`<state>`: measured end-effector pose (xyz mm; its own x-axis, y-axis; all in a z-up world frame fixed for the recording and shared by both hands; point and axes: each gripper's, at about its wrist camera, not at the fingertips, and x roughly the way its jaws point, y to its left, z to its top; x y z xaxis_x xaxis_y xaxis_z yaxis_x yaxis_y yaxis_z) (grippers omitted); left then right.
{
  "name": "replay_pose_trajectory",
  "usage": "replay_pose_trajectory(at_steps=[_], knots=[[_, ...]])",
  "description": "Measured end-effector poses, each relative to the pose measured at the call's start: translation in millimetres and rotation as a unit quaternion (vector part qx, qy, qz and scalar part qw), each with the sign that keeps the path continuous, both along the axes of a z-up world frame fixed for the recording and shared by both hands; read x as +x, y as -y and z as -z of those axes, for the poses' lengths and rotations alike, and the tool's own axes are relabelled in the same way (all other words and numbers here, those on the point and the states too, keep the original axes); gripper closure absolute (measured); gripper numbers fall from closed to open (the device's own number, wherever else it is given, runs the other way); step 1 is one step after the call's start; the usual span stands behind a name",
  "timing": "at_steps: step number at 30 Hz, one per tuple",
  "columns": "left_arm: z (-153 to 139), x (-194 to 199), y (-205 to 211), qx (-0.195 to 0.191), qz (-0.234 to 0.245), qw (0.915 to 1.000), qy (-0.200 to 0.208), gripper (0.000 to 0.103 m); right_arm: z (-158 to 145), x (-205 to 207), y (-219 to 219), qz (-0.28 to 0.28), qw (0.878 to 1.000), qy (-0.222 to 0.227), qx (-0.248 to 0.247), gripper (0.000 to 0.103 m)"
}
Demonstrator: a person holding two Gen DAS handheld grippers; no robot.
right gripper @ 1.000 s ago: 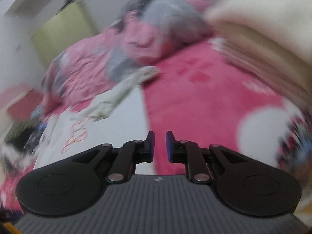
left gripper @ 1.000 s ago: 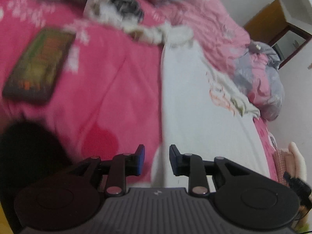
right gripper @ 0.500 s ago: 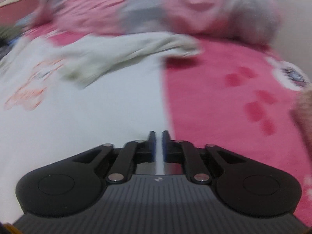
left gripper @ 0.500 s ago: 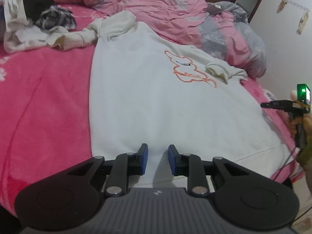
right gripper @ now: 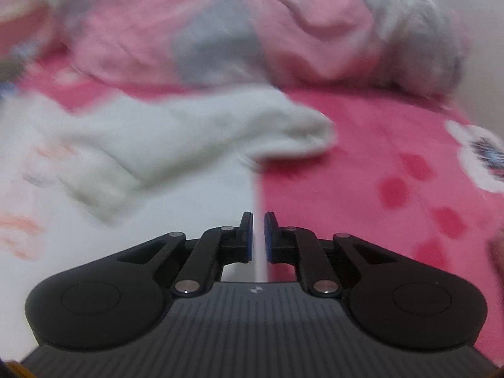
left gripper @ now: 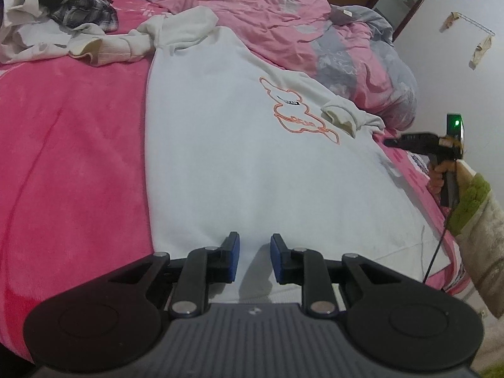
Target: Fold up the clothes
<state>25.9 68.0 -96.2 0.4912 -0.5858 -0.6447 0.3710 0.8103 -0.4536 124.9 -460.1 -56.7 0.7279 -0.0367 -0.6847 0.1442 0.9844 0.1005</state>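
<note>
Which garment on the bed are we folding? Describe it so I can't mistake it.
On the bright pink blanket, below the rumpled pink-and-grey duvet, lies a white sweatshirt spread flat. Unlike the crumpled clothes pile at its far left, it bears an orange outline cartoon.

White sweatshirt (left gripper: pixel 239 157) with orange outline print (left gripper: pixel 296 110), hot-pink bedspread (left gripper: pixel 72 145) with darker pink spots, pale pink and grey quilt (left gripper: pixel 318 31), black-and-white plaid cloth (left gripper: pixel 83 11), black grippers with blue pads (left gripper: pixel 234 258), green cuff (left gripper: pixel 469 203)
</note>
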Motion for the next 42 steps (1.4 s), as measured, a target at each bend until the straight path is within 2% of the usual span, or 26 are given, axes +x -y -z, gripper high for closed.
replay_pose_trajectory(at_steps=[2, 3, 4, 6, 10, 13, 14, 16, 19, 20, 22, 24, 25, 27, 28, 35, 36, 38, 39, 42], knots=[[0.7, 0.7, -1.8, -0.005, 0.0, 1.0, -0.002, 0.08, 6.4, 9.6, -14.9, -0.066, 0.997, -0.014, 0.049, 0.097], [0.9, 0.9, -2.4, -0.007, 0.0, 1.0, -0.003, 0.08, 13.3, 17.6, -22.3, -0.086, 0.994, -0.026, 0.059, 0.097], [0.8, 0.8, -2.5, -0.007, 0.0, 1.0, -0.002, 0.08, 22.4, 27.9, -24.5, -0.081, 0.995, -0.036, 0.053, 0.098], [0.5, 0.5, -2.2, -0.005, 0.001, 1.0, -0.001, 0.08, 36.6, 48.2, -15.4, -0.046, 0.998, -0.034, 0.037, 0.101], [1.0, 1.6, -2.7, -0.005, 0.005, 1.0, 0.0, 0.08, 28.4, 64.2, 20.5, 0.073, 0.997, -0.015, 0.005, 0.103], [1.8, 2.9, -4.7, -0.011, 0.006, 0.9999, -0.004, 0.08, 13.7, 40.6, 27.7, 0.08, 0.996, -0.001, 0.037, 0.096], [2.0, 3.1, -5.4, -0.013, 0.006, 0.9999, -0.005, 0.08, 9.2, 31.7, 24.9, 0.064, 0.996, 0.004, 0.062, 0.096], [2.4, 2.7, -5.7, -0.015, 0.004, 0.9999, -0.007, 0.08, 5.8, 12.4, 14.4, -0.006, 0.989, -0.006, 0.147, 0.096], [1.2, 1.6, -4.8, -0.014, -0.004, 0.9998, -0.01, 0.08, 19.8, 1.1, -20.6, -0.118, 0.972, -0.056, 0.196, 0.096], [0.7, 0.5, -4.0, -0.011, -0.007, 0.9999, -0.01, 0.08, 25.4, -0.4, -34.2, -0.146, 0.968, -0.068, 0.191, 0.096], [-0.4, -2.1, -2.2, -0.004, -0.011, 0.9999, -0.005, 0.08, 35.3, 0.9, -59.2, -0.174, 0.972, -0.07, 0.144, 0.1], [-1.4, -4.7, -0.8, 0.003, -0.013, 0.9999, 0.0, 0.08, 35.2, 7.5, -61.5, -0.145, 0.983, -0.045, 0.101, 0.103], [-2.0, -5.5, -0.7, 0.006, -0.013, 0.9999, 0.002, 0.08, 33.6, 12.9, -57.8, -0.109, 0.99, -0.036, 0.086, 0.103], [-3.1, -7.1, -0.5, 0.01, -0.014, 0.9998, 0.005, 0.08, 25.1, 18.1, -48.8, -0.054, 0.995, -0.031, 0.081, 0.103], [-3.3, -7.4, -0.7, 0.011, -0.014, 0.9998, 0.005, 0.08, 23.4, 17.3, -50.5, -0.052, 0.995, -0.032, 0.077, 0.098], [-3.1, -7.0, -3.6, 0.007, -0.012, 0.9999, 0.004, 0.08, 31.0, -0.4, -97.8, -0.151, 0.986, -0.063, 0.024, 0.103], [-3.1, -7.0, -4.0, 0.007, -0.011, 0.9999, 0.004, 0.08, 30.5, 0.3, -95.3, -0.139, 0.988, -0.059, 0.027, 0.103], [-3.4, -7.4, -4.3, 0.008, -0.011, 0.9999, 0.005, 0.08, 25.4, 5.4, -75.4, -0.07, 0.995, -0.04, 0.052, 0.103], [-3.3, -7.8, -4.2, 0.009, -0.011, 0.9999, 0.006, 0.08, 20.3, 3.4, -69.6, -0.058, 0.996, -0.033, 0.065, 0.1], [-2.0, -8.0, -4.7, 0.006, -0.013, 0.9999, 0.006, 0.08, 16.0, -22.7, -71.9, -0.109, 0.988, -0.038, 0.101, 0.098]])
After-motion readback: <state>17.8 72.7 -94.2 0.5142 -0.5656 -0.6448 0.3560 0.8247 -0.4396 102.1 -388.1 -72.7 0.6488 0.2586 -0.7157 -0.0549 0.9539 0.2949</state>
